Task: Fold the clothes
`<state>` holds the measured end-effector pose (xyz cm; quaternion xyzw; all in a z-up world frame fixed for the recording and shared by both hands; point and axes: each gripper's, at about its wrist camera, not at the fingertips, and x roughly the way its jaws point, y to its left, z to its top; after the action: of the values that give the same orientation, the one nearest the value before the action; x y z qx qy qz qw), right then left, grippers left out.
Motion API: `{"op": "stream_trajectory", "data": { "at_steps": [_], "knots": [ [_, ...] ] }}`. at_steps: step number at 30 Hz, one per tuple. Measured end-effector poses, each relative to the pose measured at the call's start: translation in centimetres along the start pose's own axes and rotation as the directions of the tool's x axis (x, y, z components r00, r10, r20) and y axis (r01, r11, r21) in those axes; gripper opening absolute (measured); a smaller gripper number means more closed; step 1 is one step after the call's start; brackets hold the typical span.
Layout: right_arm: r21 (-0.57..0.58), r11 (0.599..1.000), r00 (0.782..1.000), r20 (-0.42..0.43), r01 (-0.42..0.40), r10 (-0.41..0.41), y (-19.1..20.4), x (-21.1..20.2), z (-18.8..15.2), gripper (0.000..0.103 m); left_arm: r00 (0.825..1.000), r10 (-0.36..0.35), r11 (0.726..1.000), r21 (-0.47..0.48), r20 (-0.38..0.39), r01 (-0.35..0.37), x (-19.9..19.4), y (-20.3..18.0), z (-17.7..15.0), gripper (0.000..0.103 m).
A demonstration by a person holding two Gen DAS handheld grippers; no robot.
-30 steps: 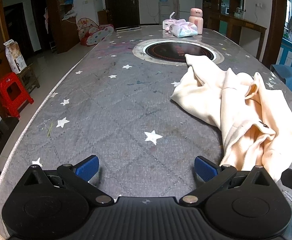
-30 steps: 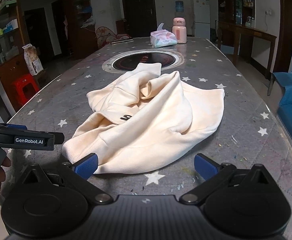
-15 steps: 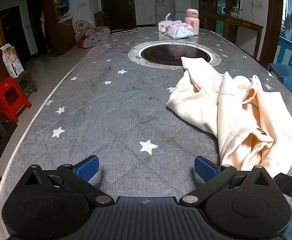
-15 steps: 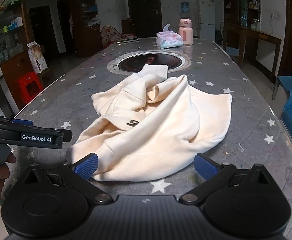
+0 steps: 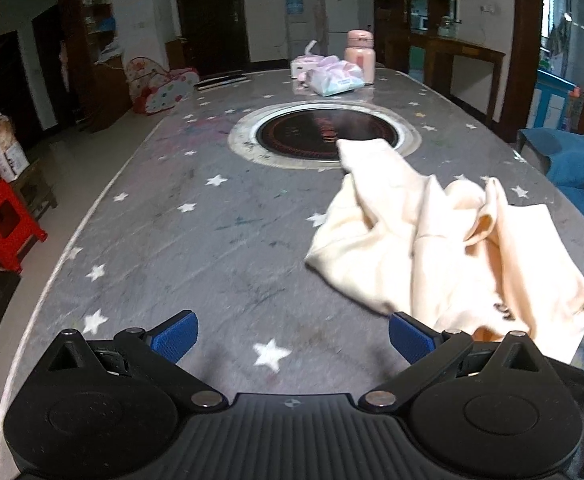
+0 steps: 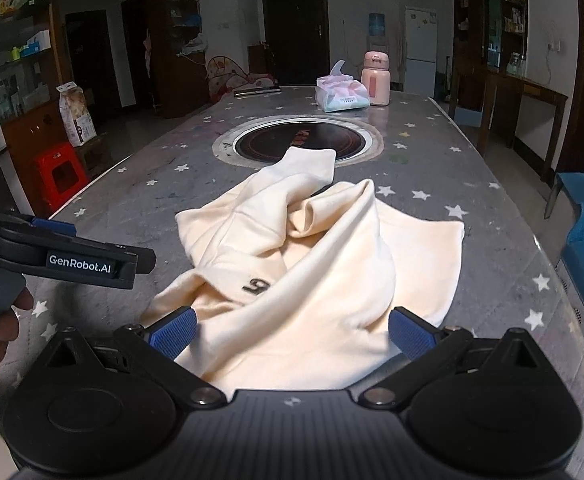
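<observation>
On the near half of the long grey tabletop with white stars (image 6: pixel 492 184) lies a crumpled cream sweatshirt (image 6: pixel 312 272). It sits in a loose heap, closer to the right edge than the left edge. One sleeve end reaches up onto the rim of the round dark cooker plate (image 6: pixel 298 140) set in the middle of the tabletop. A small dark mark shows on a fold near the front of the sweatshirt.

The right gripper (image 6: pixel 292 334) is at the near edge of the tabletop. Its two blue fingers (image 6: pixel 172 330) are wide apart, and the near hem of the sweatshirt lies between them. Nothing is pinched.

The left gripper (image 5: pixel 292 334) is over bare tabletop, to the left of the sweatshirt. Its blue fingers (image 5: pixel 174 334) are wide apart too, and they hold nothing. Its right finger is just beside the sweatshirt's near corner.

At the far end of the tabletop stand a pink bottle with a lid (image 6: pixel 376 78) and a soft pack of tissues (image 6: pixel 342 94), side by side. A red plastic stool (image 6: pixel 60 172) stands on the floor past the left edge.
</observation>
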<state>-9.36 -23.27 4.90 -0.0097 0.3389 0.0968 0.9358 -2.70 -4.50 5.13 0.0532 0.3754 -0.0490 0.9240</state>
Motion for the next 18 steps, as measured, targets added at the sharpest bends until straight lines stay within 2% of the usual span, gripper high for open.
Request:
{"op": "stream_trajectory", "data": {
  "at_steps": [5,11,13,18],
  "knots": [
    [0.002,1.0,1.0,-0.006,0.014,-0.014,-0.7,0.7,0.8,0.102,0.999,-0.031,0.999,0.041,0.019,0.03,0.6,-1.2,1.4,0.103],
    [0.015,0.999,0.999,-0.008,0.031,-0.031,-2.1,1.4,1.7,0.098,0.995,-0.093,0.991,0.101,0.04,0.089,1.5,-2.7,2.9,0.103],
    [0.024,0.999,0.999,-0.008,0.042,-0.042,-2.8,1.7,2.2,0.094,0.992,-0.112,0.986,0.128,0.055,0.105,1.8,-3.2,3.5,0.102],
    [0.038,0.998,0.998,-0.018,0.055,-0.054,-4.4,2.8,3.3,0.085,0.982,-0.179,0.97,0.179,0.064,0.165,3.0,-4.3,5.0,0.09]
  ]
}}
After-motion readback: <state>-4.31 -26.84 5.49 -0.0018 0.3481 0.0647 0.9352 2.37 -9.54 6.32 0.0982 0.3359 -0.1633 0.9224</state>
